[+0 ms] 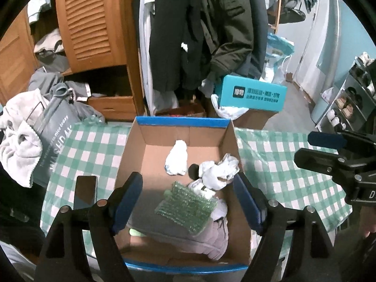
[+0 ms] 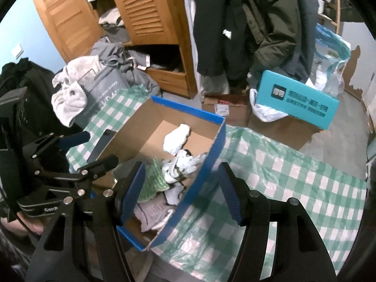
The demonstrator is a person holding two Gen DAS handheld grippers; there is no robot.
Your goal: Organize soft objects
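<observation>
An open cardboard box with blue rims (image 1: 183, 121) (image 2: 188, 111) stands on the green checked cloth (image 1: 282, 169). Inside lie white socks (image 1: 176, 158), a crumpled white cloth (image 1: 218, 170) (image 2: 183, 164), green bubble wrap (image 1: 185, 205) (image 2: 152, 176) and a pale lilac garment (image 1: 211, 237) (image 2: 152, 211). My left gripper (image 1: 188, 202) is open and empty above the box, over the bubble wrap. My right gripper (image 2: 181, 192) is open and empty, its jaws astride the box's right wall. It also shows at the right of the left wrist view (image 1: 329, 152).
A dark phone (image 1: 85, 191) lies on the cloth left of the box. A grey bag with a white towel (image 1: 21, 141) (image 2: 68, 96) stands at the left. A teal box (image 1: 251, 95) (image 2: 296, 101), hanging coats and a wooden wardrobe (image 1: 94, 23) are behind.
</observation>
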